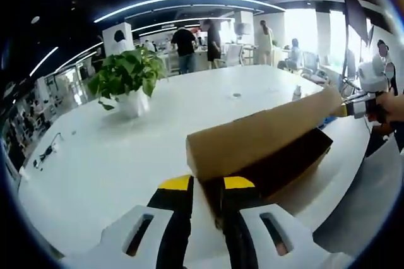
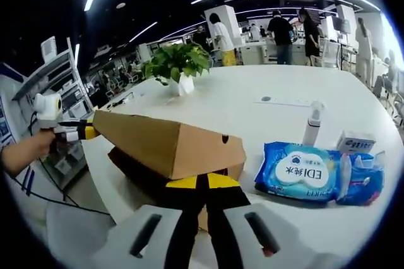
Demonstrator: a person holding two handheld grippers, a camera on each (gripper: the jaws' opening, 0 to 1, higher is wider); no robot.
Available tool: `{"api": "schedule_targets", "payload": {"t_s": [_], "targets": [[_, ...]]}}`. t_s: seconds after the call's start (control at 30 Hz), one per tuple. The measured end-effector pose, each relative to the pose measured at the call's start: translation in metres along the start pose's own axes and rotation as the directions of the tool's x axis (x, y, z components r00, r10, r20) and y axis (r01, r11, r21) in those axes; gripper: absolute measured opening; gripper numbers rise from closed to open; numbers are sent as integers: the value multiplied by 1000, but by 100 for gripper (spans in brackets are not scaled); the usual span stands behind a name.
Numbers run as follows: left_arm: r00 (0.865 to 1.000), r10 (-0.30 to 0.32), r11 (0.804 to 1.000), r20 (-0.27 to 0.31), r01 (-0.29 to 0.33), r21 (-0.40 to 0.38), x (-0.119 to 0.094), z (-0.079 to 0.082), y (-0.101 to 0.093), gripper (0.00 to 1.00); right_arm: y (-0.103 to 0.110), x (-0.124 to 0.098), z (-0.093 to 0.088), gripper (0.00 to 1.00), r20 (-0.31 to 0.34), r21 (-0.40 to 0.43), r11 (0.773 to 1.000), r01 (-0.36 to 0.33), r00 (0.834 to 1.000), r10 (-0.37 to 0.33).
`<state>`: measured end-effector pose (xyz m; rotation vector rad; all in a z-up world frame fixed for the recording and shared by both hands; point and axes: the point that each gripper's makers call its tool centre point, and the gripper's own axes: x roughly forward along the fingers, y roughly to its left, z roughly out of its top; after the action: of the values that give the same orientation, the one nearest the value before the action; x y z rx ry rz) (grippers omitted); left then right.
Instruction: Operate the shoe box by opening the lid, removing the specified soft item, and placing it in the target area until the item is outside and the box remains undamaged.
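Brown cardboard shoe box (image 1: pixel 287 161) rests on the white surface (image 1: pixel 113 155); its lid (image 2: pixel 167 143) is raised, tilted. Left tool (image 1: pixel 206 184), pressed together, pinches the lid's near end; right tool (image 2: pixel 202 182) likewise pinches the opposite end. Blue wet-wipe pack (image 2: pixel 297 171) at 3 o'clock of the box in the right gripper view. Potted green plant (image 1: pixel 129 79) at 11 o'clock in the left gripper view.

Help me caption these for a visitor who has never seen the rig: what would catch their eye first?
The brown cardboard shoe box near the table edge, its lid tilted up, each end pinched by a yellow-tipped gripper: the left gripper and the right gripper. Next, the leafy potted plant farther back on the white table, and the blue wet-wipes pack beside the box.
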<state>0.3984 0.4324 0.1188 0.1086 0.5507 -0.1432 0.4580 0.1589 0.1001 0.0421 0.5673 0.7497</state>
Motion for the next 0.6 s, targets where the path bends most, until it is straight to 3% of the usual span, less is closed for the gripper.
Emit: {"api": "schedule_targets", "payload": {"t_s": [0.13,0.37,0.6], "targets": [[1000,-17,1000,-17,18,16,0,-6,-4,15,3,1,-5,2,-7,-36,999,-8,1000,8],[997,-50,998,-56,52,38,1,-21,-11,20,7,0,-19,13,-30,-200,979,-34,999,29],[994,-69,996,-84,74,47,4,-32,-16,25,7,0,-33,20,-58,-212,976,-51,998,40]]}}
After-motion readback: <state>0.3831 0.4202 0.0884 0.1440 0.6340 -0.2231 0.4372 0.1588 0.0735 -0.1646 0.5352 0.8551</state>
